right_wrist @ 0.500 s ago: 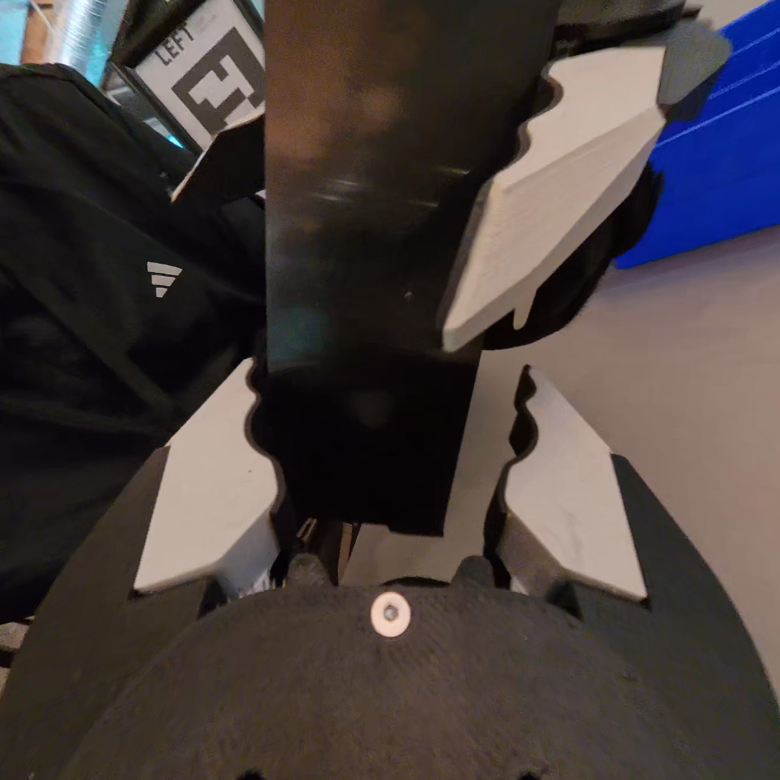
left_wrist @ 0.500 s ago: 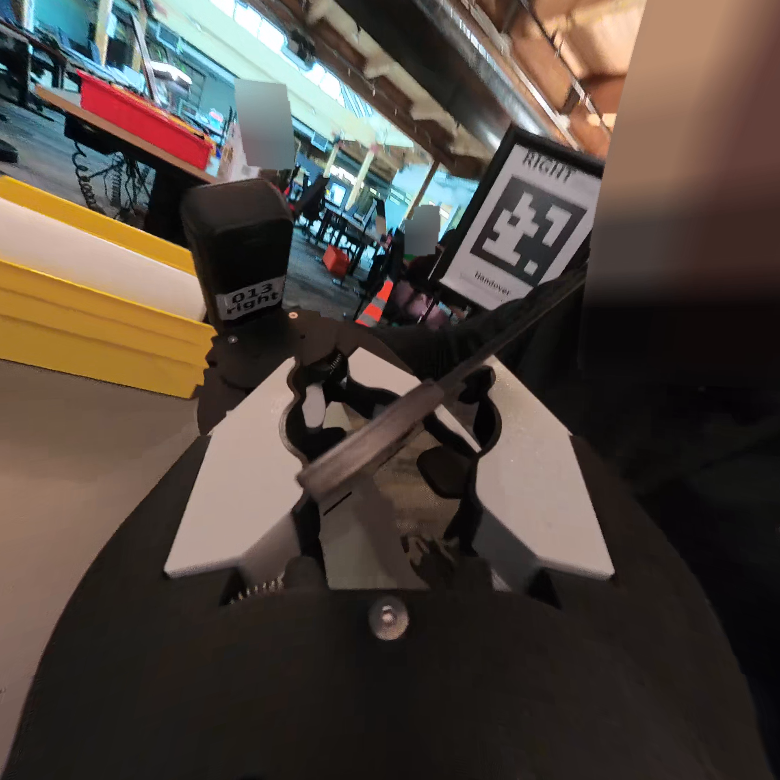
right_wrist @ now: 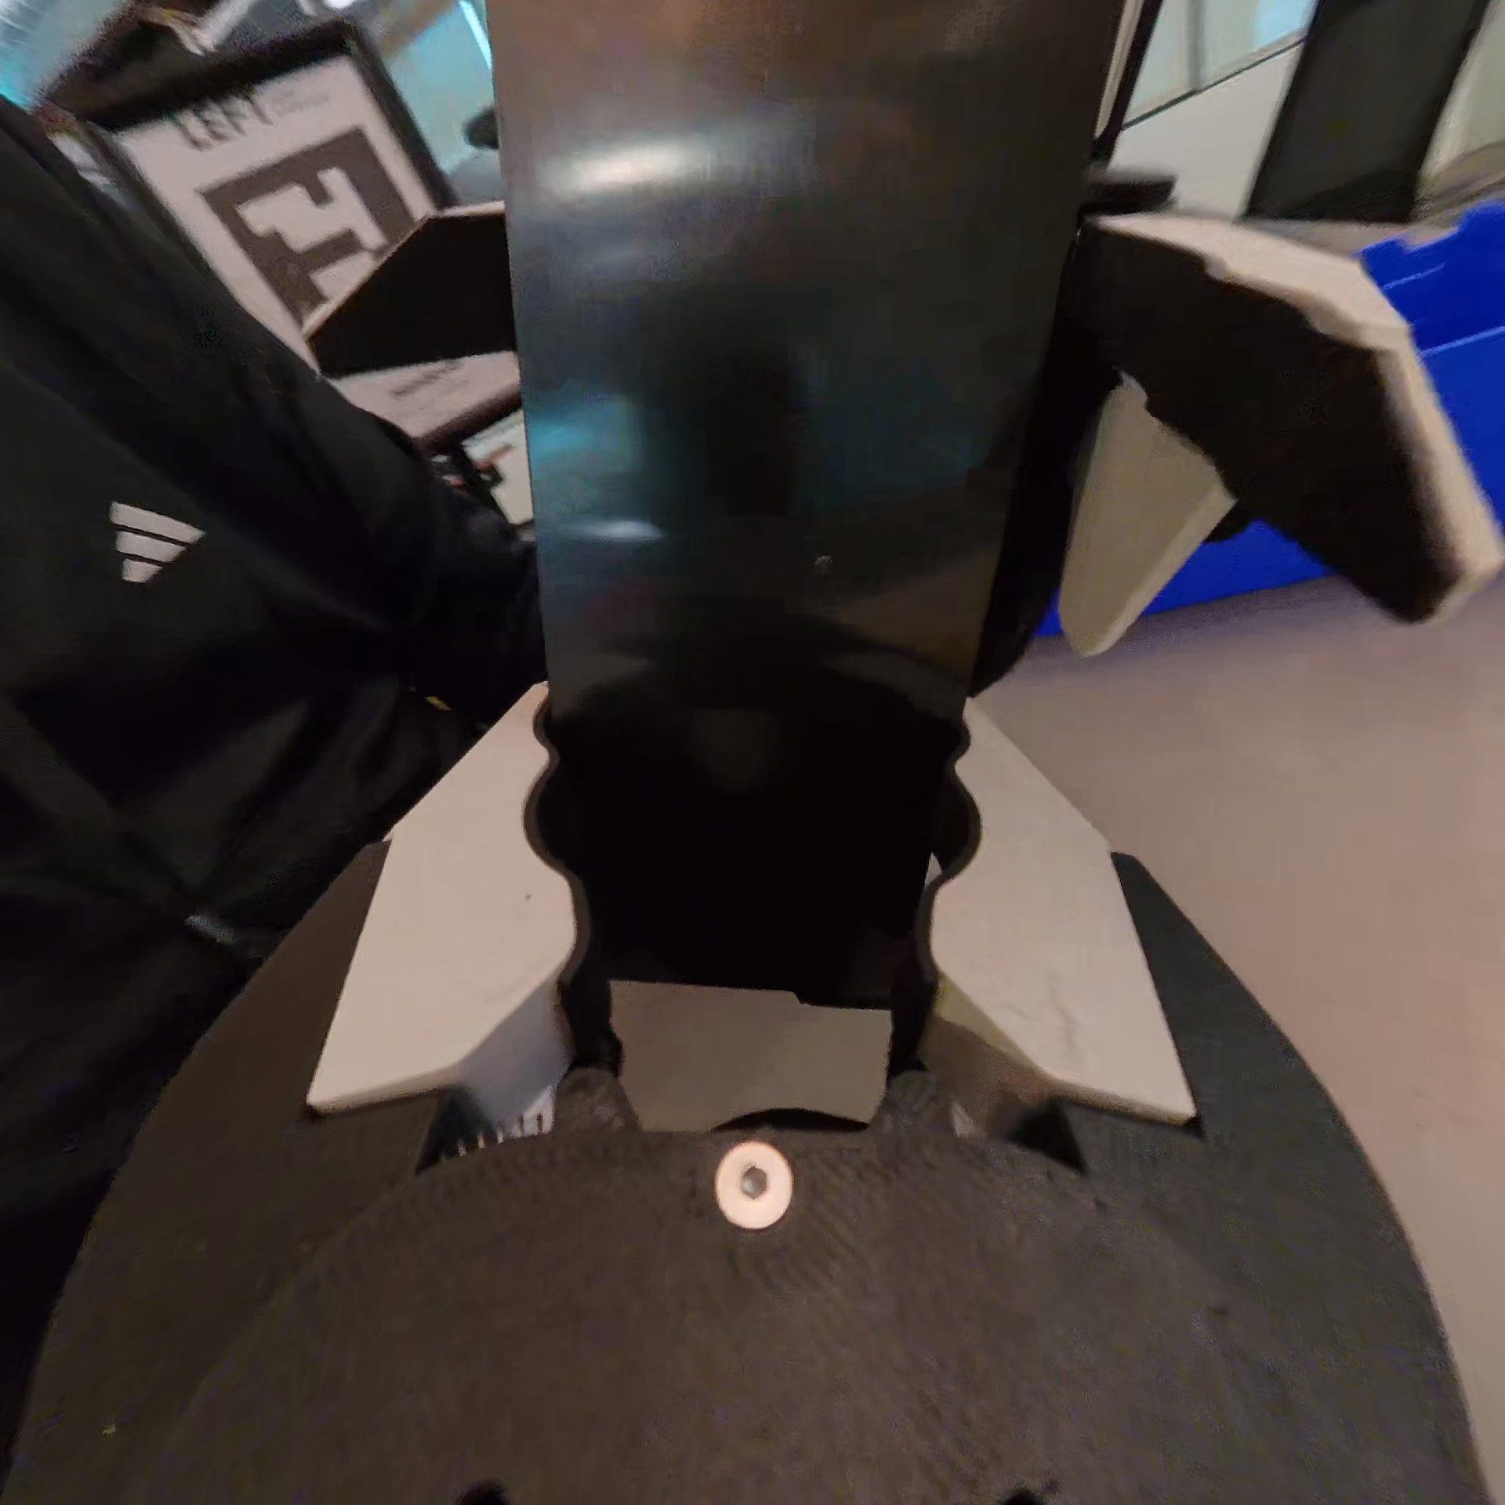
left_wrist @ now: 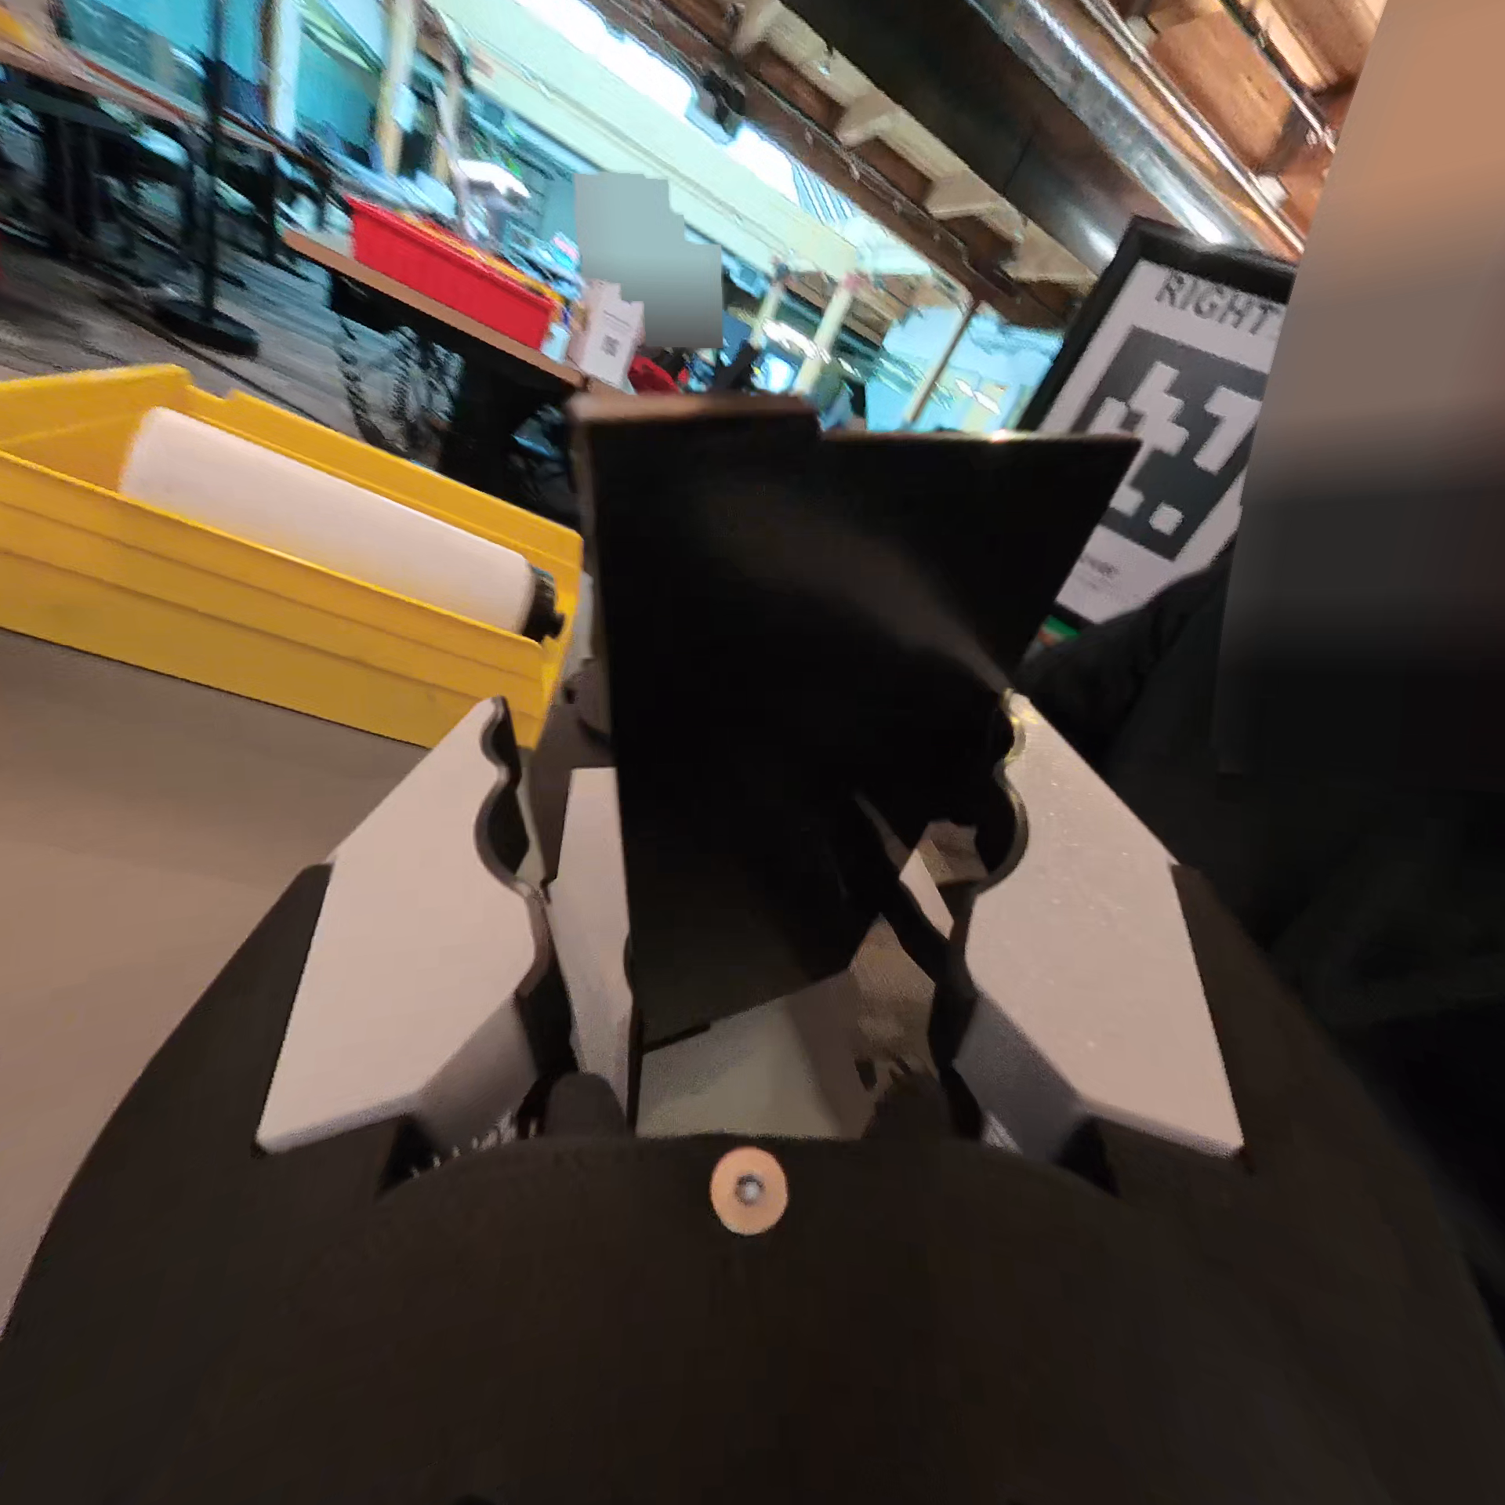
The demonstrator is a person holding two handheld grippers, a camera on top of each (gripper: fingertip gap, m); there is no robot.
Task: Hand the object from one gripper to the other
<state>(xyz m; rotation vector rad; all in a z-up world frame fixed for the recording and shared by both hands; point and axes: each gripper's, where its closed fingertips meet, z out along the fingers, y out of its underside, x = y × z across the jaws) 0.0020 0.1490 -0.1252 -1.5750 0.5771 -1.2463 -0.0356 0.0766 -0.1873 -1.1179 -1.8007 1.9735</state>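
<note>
The object is a flat, glossy black plate (left_wrist: pixel 774 651). In the right wrist view it stands upright (right_wrist: pixel 774 366) between my right gripper's (right_wrist: pixel 753 717) grey fingers, which press on both of its side edges, so that gripper is shut on it. In the left wrist view my left gripper (left_wrist: pixel 757 717) straddles the same plate with its jaws spread. There is a gap between its left finger and the plate. The left gripper's fingers (right_wrist: pixel 1140 505) show blurred beside the plate's upper right edge in the right wrist view.
A yellow bin (left_wrist: pixel 244 643) holding a white roll (left_wrist: pixel 326 521) sits on the grey table at left. A blue bin (right_wrist: pixel 1450 326) stands at right. A person's black sleeve (right_wrist: pixel 204 611) fills the left of the right wrist view. Marker boards (left_wrist: pixel 1181 423) (right_wrist: pixel 301 204) stand behind. Tip to tip, the grippers are about 9 centimetres apart.
My right gripper has closed onto the plate's edges. My left gripper's jaws have spread wider, and the plate now faces the left camera broadside rather than edge-on.
</note>
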